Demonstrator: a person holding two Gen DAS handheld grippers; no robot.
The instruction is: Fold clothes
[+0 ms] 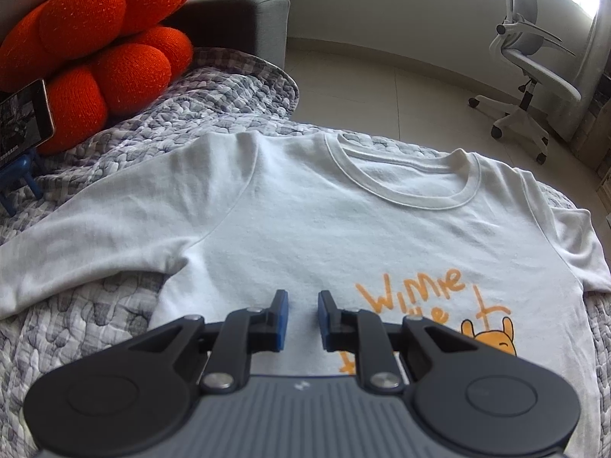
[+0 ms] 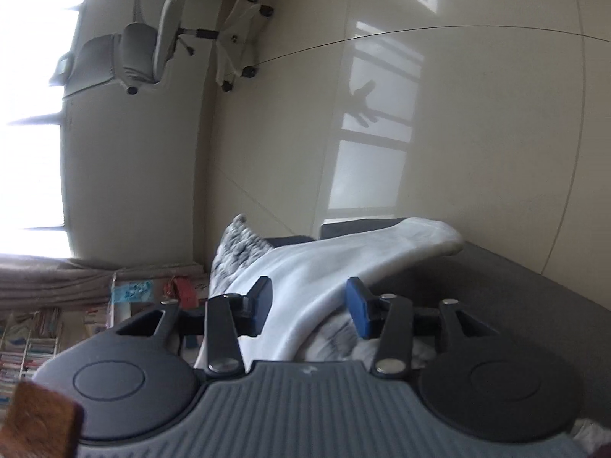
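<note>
A white T-shirt [image 1: 313, 221] with an orange cartoon print lies flat, front up, on a grey-and-white quilt [image 1: 76, 328]; its collar points away and both sleeves are spread out. My left gripper [image 1: 303, 320] is open and hovers over the shirt's chest, left of the print. My right gripper [image 2: 309, 305] is open, rolled sideways, with a white sleeve [image 2: 343, 263] of the shirt lying between and beyond its fingers, not pinched.
Orange plush cushions [image 1: 99, 38] and a phone on a blue stand [image 1: 23, 122] sit at the left on the quilt. A grey sofa arm [image 1: 244, 19] is behind them. A white office chair [image 1: 534, 61] stands on the tiled floor [image 2: 477, 122]. Shelves of books [image 2: 34, 339] show at the lower left.
</note>
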